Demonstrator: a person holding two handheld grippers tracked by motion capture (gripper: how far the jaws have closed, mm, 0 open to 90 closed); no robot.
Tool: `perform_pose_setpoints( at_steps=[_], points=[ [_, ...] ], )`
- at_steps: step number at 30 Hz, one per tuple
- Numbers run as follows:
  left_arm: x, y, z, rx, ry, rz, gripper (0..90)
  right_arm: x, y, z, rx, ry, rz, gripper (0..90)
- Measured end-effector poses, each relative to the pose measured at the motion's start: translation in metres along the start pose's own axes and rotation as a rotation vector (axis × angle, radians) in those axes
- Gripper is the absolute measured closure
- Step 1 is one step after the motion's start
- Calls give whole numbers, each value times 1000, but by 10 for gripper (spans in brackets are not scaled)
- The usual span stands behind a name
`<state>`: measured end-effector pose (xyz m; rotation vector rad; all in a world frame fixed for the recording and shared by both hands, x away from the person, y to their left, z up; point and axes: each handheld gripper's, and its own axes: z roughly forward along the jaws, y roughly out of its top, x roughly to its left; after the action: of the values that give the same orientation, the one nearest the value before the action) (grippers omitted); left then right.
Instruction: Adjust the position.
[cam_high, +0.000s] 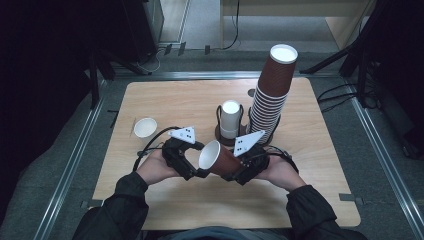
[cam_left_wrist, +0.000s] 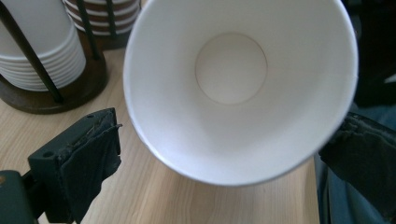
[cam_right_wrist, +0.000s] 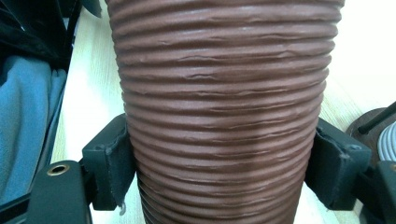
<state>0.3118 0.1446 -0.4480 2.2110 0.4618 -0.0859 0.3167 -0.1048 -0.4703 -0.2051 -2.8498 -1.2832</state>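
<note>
Right tongs (cam_high: 239, 169) pinched the brown ribbed cup (cam_high: 220, 159) across its body; in the right gripper view I saw both pads pressed flat against the ribbed wall (cam_right_wrist: 224, 116), one on each side.

The cup was off the table (cam_high: 310, 200), held above its near middle between the two hands. It lay nearly on its side: long axis roughly level, running left to right in the high view and tipped a little up at the mouth. The white mouth faced the left tongs (cam_high: 192, 170), the base end sat toward the right hand (cam_high: 280, 172).

Left tongs were spread wide. In the left gripper view I looked straight down into the white inside of the cup (cam_left_wrist: 238, 88), round bottom visible. One pad stood clear of the rim at lower left; the other sat right at the rim at the right edge, and I couldn't tell whether it touched.

Behind the hands, a wire holder (cam_high: 225, 131) carried a short stack of white cups (cam_high: 230, 118). Just beside it rose a tall stack of brown cups (cam_high: 272, 92), bases up, leaning right. A single white cup (cam_high: 145, 127) stood upright, well apart at the left of the table.
</note>
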Motion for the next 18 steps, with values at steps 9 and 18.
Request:
perform_pose_setpoints(
  at_steps=[9,18],
  points=[
    [-5,6,11,-30,4,4,0,0,1,2,-31,16,12,212],
    [-5,9,11,-65,7,-11,38,1,3,8,-52,31,15,212]
  ],
)
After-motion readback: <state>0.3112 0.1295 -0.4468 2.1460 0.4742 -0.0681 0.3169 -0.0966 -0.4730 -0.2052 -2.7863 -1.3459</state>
